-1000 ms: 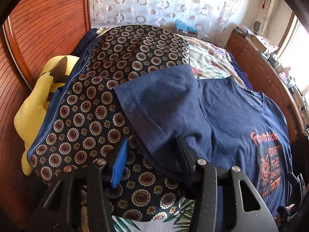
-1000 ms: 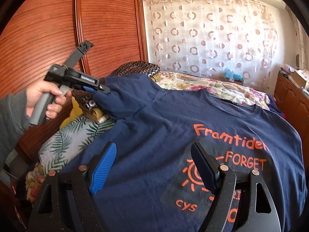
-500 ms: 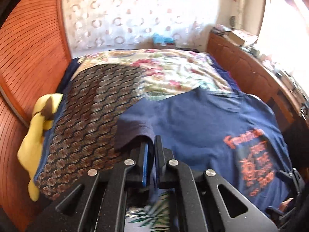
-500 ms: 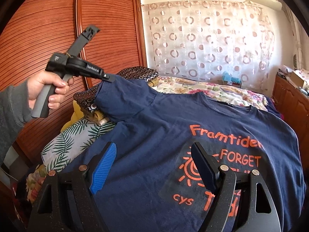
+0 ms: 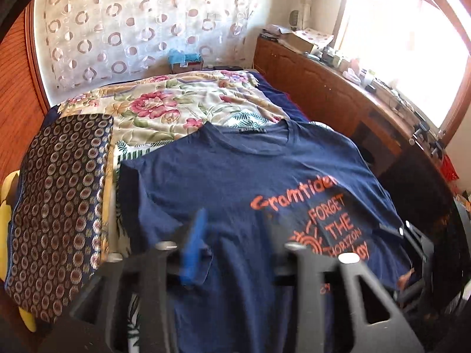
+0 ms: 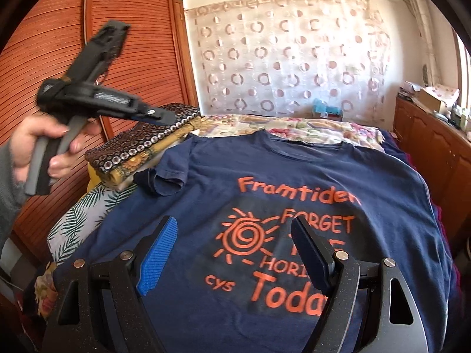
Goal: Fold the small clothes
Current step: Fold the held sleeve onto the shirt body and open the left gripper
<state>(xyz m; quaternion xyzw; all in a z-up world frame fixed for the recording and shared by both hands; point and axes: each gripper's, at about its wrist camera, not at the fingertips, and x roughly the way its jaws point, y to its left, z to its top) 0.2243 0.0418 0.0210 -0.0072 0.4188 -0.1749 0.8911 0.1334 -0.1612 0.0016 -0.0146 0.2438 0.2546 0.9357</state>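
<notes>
A navy T-shirt (image 5: 235, 176) with orange print lies spread face up on the bed; it also shows in the right wrist view (image 6: 294, 182). Its left sleeve (image 6: 167, 176) is folded in onto the shirt, slightly rumpled. My left gripper (image 5: 235, 235) is open and empty, blurred, raised above the shirt's left side; in the right wrist view it (image 6: 159, 116) hangs in the air at the left, held by a hand. My right gripper (image 6: 235, 247) is open and empty, low over the shirt's printed front.
A brown patterned pillow (image 5: 59, 200) lies left of the shirt on the floral bedspread (image 5: 182, 106). A yellow plush (image 5: 6, 206) sits at the far left. A wooden wardrobe (image 6: 88, 58) stands on the left, a wooden cabinet (image 5: 338, 94) on the right.
My left gripper closed on the sleeve, carried it inward over the shirt, then opened and let it drop. It has since lifted clear. The right gripper stayed open over the print.
</notes>
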